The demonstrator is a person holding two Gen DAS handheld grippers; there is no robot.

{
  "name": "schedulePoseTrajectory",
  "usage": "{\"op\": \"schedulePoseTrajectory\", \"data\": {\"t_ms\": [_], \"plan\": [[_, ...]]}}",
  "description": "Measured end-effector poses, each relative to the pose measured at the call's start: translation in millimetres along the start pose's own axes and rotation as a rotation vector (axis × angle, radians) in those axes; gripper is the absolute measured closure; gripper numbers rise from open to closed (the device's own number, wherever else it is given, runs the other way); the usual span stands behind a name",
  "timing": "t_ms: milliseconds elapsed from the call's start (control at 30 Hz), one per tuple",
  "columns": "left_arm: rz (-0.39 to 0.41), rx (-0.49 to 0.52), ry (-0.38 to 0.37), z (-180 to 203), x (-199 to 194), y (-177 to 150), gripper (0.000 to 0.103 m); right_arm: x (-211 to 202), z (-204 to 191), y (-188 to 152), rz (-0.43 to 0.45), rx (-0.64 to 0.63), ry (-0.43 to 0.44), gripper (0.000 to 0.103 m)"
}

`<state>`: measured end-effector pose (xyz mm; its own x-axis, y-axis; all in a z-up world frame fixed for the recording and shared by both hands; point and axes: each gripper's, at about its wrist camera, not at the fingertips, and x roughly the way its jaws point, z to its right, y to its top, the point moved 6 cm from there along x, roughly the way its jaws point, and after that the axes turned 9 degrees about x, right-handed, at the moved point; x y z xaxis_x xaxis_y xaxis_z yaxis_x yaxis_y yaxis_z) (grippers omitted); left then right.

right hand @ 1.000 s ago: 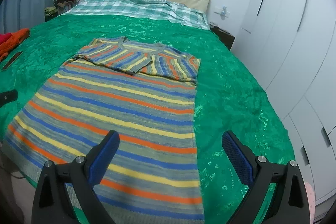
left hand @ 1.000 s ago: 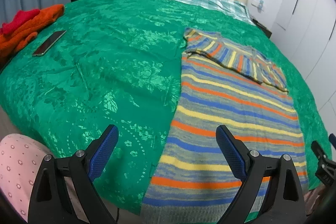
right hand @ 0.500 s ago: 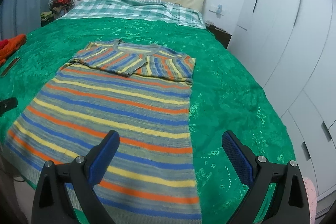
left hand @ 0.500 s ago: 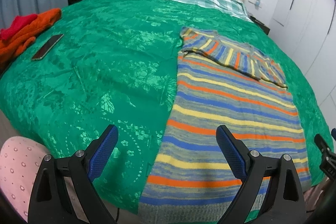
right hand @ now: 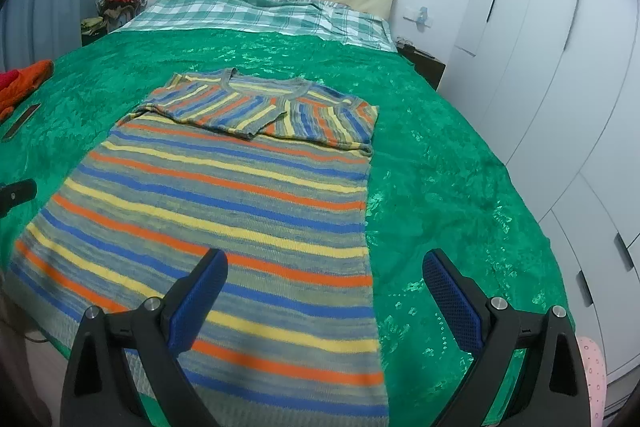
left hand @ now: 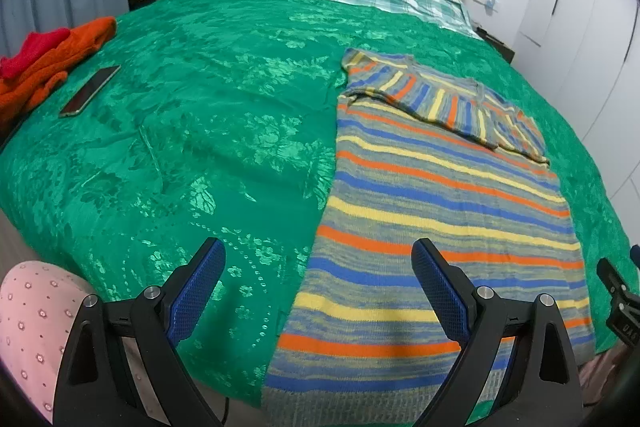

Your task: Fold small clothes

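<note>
A green bedspread fills both views; the striped sweater, sleeves folded in, lies at twelve o'clock of the right gripper. Orange clothes and a phone sit at ten o'clock of the left gripper. Both grippers gape wide, empty, having edged slightly forward.

The striped sweater's bottom edge hides behind the right gripper (its near stripes look blurry). The orange clothes run off the picture's left side.
</note>
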<state>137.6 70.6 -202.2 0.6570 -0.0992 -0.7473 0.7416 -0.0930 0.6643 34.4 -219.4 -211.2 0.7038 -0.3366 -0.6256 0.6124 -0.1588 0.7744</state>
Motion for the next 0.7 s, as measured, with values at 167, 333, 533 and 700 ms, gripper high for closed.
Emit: {"op": "schedulePoseTrajectory", "data": {"t_ms": [167,333,533,700], "plan": [[-0.006,0.012,0.007,1.6,2.0,-1.0,0.008,0.7,-0.2,0.2,-0.002,0.004,0.001,0.006],[-0.006,0.013,0.006,2.2,2.4,-1.9,0.008,0.6,0.5,-0.7,0.000,0.007,0.000,0.006],[-0.011,0.014,0.007,3.3,3.0,-2.3,0.008,0.8,2.2,-0.2,-0.004,0.016,-0.006,0.006],[-0.015,0.005,0.007,1.3,3.9,-2.6,0.008,-0.2,0.8,-0.3,-0.002,0.005,-0.004,0.006]]}}
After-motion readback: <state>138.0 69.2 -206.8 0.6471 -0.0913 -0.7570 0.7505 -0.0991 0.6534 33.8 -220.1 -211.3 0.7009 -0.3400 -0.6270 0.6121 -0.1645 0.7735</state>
